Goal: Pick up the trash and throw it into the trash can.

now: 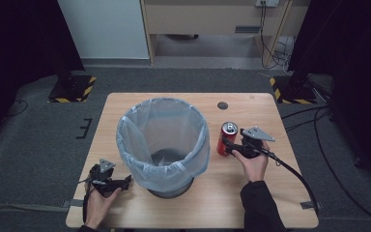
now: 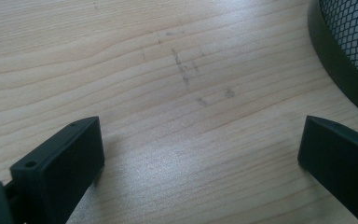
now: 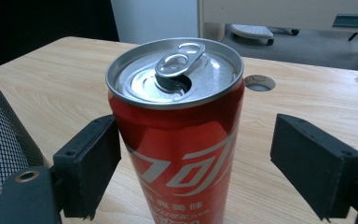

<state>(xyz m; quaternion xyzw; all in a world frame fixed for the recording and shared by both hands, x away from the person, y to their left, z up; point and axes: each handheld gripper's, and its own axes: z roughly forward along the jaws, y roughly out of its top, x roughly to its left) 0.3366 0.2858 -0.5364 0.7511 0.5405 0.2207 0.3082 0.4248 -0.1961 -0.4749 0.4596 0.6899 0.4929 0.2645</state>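
Table [image 3: 307, 107]: red can's [image 3: 182, 154] base cut off between right tongs [image 3: 196, 168].

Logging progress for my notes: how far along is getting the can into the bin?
Early stage. Done: the right gripper has its open fingers either side of the red can, which stands upright on the table. In hand: closing on it. Left: lifting it and dropping it into the lined bin. The left gripper waits open beside the bin.

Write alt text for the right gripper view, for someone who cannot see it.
A red drink can with its tab opened stands upright on a wooden table, between the two open black jaws of the right gripper, which do not yet clamp it. The mesh wall of a bin shows at the left edge.
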